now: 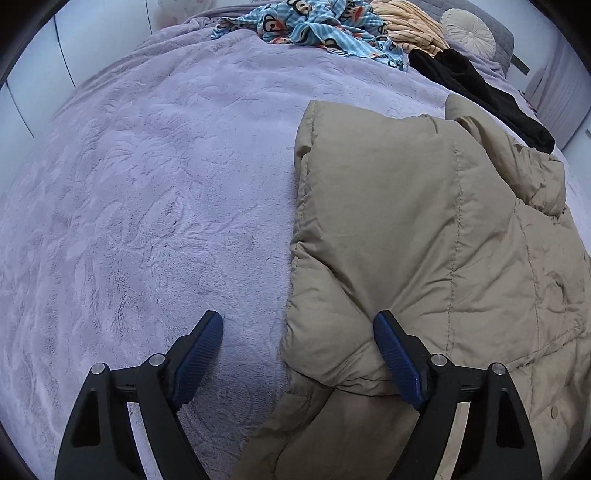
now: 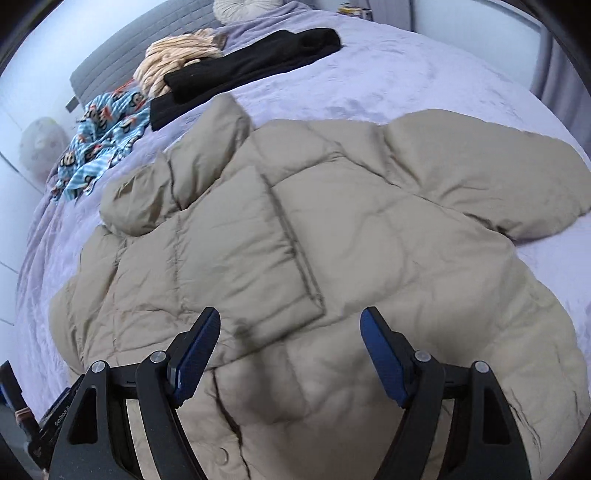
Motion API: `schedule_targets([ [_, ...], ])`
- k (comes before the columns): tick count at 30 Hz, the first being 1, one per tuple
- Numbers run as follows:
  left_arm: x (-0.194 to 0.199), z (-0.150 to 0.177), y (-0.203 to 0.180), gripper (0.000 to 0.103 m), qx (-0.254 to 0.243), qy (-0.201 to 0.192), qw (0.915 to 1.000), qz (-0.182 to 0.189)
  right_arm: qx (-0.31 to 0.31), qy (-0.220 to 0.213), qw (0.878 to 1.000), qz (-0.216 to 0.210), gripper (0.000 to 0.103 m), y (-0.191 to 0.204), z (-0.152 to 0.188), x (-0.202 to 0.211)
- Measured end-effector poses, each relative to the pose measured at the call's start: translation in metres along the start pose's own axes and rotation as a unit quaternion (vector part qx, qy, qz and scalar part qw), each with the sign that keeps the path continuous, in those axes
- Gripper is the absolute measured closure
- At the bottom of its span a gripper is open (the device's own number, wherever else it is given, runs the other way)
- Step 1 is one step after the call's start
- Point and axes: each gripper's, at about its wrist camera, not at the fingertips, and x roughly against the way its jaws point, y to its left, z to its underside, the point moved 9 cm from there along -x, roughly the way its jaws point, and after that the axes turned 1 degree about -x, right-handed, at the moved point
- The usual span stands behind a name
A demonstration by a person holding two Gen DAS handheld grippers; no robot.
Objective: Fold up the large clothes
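A large beige puffer jacket [image 2: 314, 229] lies spread on a lavender bed. One sleeve is folded in over its left side, the other sleeve [image 2: 491, 177] lies out to the right. My left gripper [image 1: 297, 325] is open and empty, straddling the jacket's left edge [image 1: 406, 229], its right finger over the fabric. My right gripper [image 2: 290, 321] is open and empty just above the jacket's lower front. Part of the other gripper shows at the right wrist view's bottom left.
The lavender fleece blanket [image 1: 147, 203] covers the bed. At the head end lie a black garment [image 2: 243, 66], a blue monkey-print cloth [image 2: 103, 136], a peach striped cloth [image 2: 173, 55] and a round pillow [image 1: 469, 31].
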Motion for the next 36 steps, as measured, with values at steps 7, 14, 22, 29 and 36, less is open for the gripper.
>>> schedule_targets([
  [7, 0.041, -0.038, -0.01, 0.018, 0.009, -0.05, 0.9982, 0.03, 0.035, -0.01, 0.997, -0.067, 0.073, 0.023, -0.008, 0.024],
  [14, 0.006, -0.077, -0.032, 0.018, -0.019, -0.052, 0.9984, -0.011, 0.155, 0.006, 0.983, -0.094, 0.073, 0.097, -0.016, -0.007],
  [22, -0.014, -0.058, -0.039, 0.018, -0.045, -0.036, 0.998, -0.027, 0.095, 0.048, 0.993, -0.054, 0.078, 0.034, -0.004, -0.045],
  [29, 0.022, -0.048, -0.055, 0.018, -0.076, -0.023, 0.9963, -0.034, 0.025, 0.044, 0.994, -0.091, 0.074, -0.007, -0.011, -0.014],
  [36, 0.053, 0.003, -0.108, 0.018, -0.123, 0.016, 0.9922, -0.011, -0.008, 0.077, 0.989, -0.122, 0.063, -0.041, 0.008, 0.008],
])
